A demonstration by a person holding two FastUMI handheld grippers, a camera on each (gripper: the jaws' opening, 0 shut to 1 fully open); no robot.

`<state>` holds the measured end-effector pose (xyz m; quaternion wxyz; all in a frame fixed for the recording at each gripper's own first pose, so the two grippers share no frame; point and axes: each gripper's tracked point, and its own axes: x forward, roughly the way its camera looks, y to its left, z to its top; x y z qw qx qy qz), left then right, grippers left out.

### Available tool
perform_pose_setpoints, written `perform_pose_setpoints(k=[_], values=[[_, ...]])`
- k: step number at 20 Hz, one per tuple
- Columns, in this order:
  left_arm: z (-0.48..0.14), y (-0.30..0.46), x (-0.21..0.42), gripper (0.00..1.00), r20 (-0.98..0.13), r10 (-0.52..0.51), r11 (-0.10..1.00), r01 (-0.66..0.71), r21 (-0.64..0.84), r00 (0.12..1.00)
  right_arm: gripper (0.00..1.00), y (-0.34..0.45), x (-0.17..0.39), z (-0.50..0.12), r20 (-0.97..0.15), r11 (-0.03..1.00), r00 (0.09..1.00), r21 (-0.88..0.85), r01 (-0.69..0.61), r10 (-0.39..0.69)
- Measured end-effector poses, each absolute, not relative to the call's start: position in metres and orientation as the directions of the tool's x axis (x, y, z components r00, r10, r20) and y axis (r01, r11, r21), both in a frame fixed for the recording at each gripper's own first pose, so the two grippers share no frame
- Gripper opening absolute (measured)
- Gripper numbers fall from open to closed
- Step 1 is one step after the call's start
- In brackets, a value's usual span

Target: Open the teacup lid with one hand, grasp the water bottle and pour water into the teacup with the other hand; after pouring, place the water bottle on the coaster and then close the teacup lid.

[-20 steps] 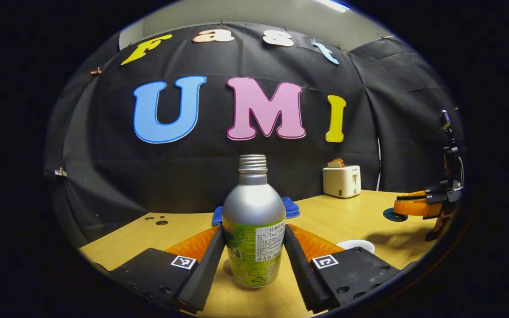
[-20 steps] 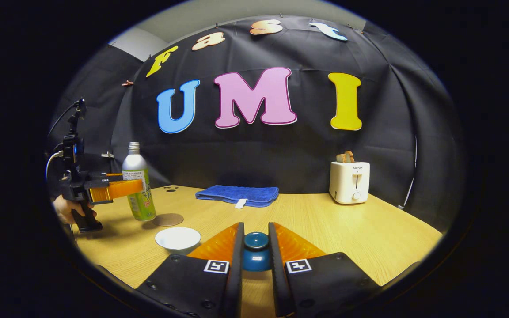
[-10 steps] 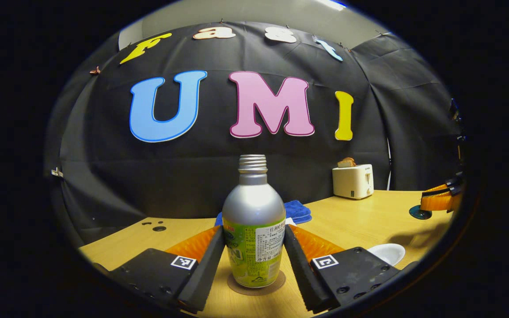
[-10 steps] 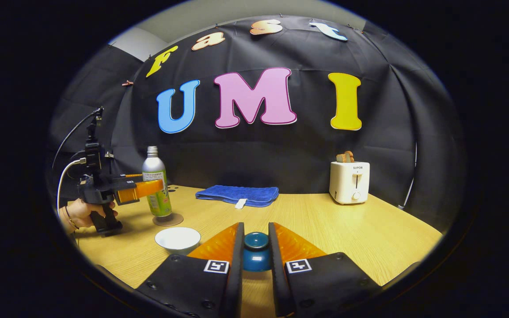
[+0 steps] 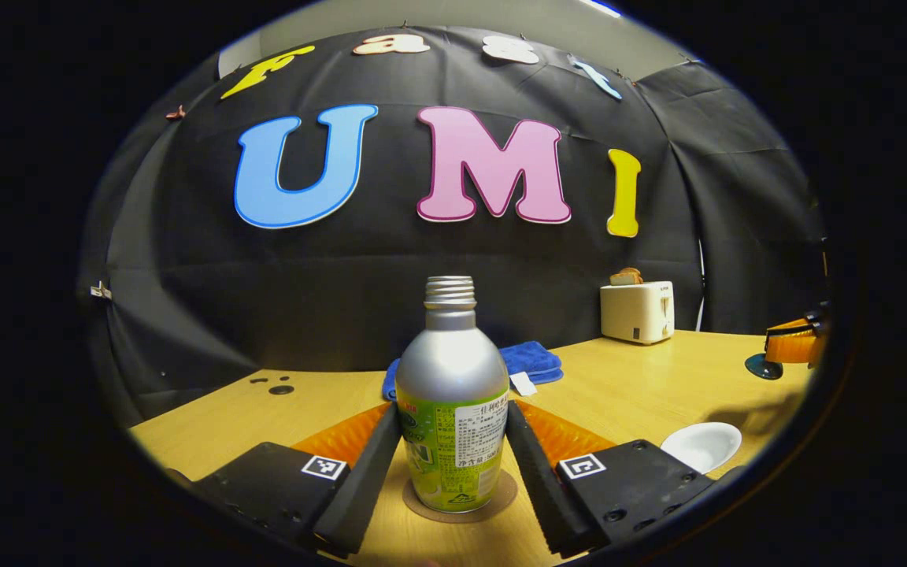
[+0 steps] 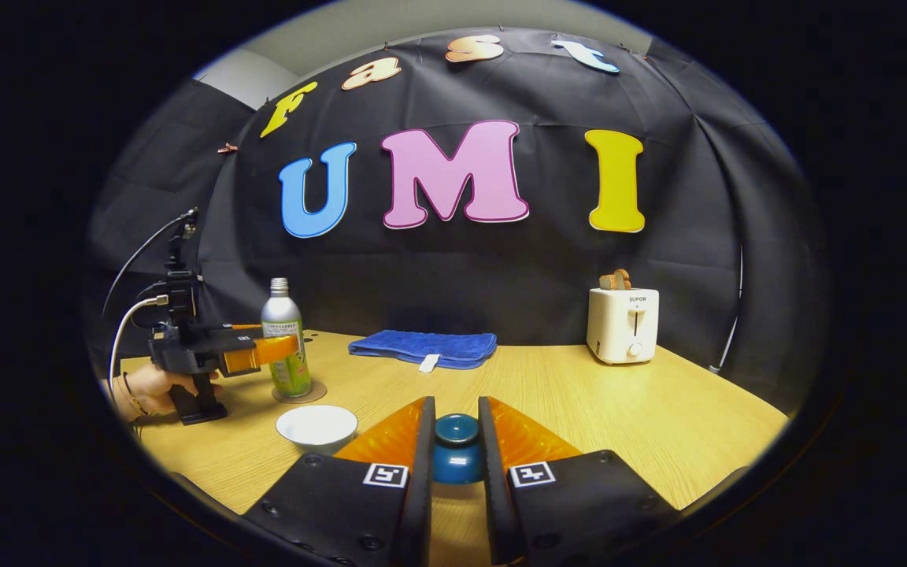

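Now left tongs (image 5: 451, 441) clenched on upright water bottle (image 5: 451, 394), bottle standing on coaster (image 5: 501, 498). Right tongs (image 6: 455, 457) grasping teacup lid (image 6: 456, 441), right of teacup (image 6: 316, 425), nearer arm for closing.

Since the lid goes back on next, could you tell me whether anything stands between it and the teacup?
Nothing visible does. The right gripper holds the blue lid, and bare table separates it from the white teacup.

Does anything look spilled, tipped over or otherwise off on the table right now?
Nothing stands out. The water bottle stands upright on the round coaster, capless, held by the left tongs. The white teacup sits upright and uncovered; its blue lid is in the right tongs. No spill shows on the wooden table.
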<state>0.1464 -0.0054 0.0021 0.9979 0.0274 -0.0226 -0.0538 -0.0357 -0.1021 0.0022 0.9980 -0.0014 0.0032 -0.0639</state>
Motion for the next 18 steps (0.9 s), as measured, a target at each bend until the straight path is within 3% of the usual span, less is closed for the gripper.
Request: perform_pose_setpoints(k=[4,7,15,18], values=[[-0.001,-0.005,0.142,0.98,0.026,-0.102,0.994,0.101,0.048,0.994,0.32,-0.101,-0.037,0.003,-0.006,0.992,0.992,-0.004,0.127,-0.127],[-0.003,-0.001,0.121,0.97,0.008,-0.108,0.994,0.108,0.023,0.994,0.32,-0.097,-0.035,0.002,-0.005,0.993,0.993,-0.002,0.116,-0.116],[-0.001,-0.005,0.057,0.97,0.047,-0.093,0.995,0.090,0.053,0.995,0.33,-0.006,-0.004,-0.003,-0.019,0.991,0.990,0.006,-0.136,0.136],[-0.005,-0.008,0.053,0.97,0.033,-0.091,0.996,0.091,0.008,0.995,0.32,0.017,0.008,-0.006,-0.024,0.984,0.984,0.006,-0.176,0.176]])
